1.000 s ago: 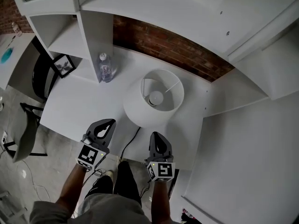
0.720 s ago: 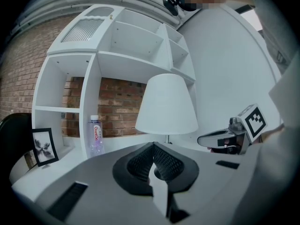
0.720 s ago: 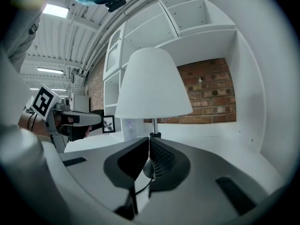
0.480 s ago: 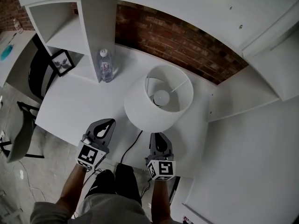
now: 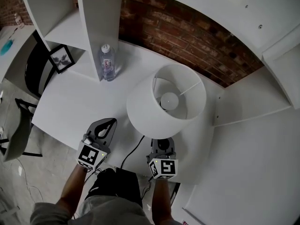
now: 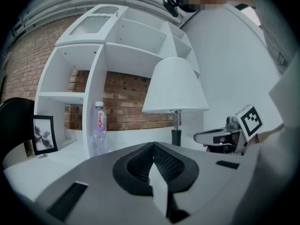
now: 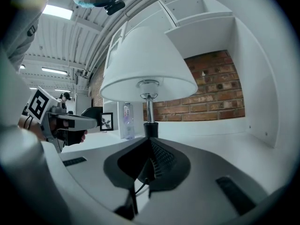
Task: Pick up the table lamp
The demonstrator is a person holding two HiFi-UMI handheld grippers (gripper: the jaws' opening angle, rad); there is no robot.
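Note:
The table lamp stands on the white desk. From above I look into its white shade at the bulb. In the right gripper view its chrome stem rises straight ahead under the shade. My right gripper is shut near the desk's front edge, its tips hidden under the shade's rim. My left gripper is shut and empty, left of the lamp. In the left gripper view the lamp's black base stands ahead to the right. The black cord runs off the front edge between the grippers.
A clear water bottle stands against a white shelf upright, with a framed picture to its left. A brick wall backs the desk. A white side panel closes the right. A dark chair stands at the left.
Both grippers have sunk toward the desk's front edge. The lamp shade now looks larger in the head view and covers the right gripper's tips.

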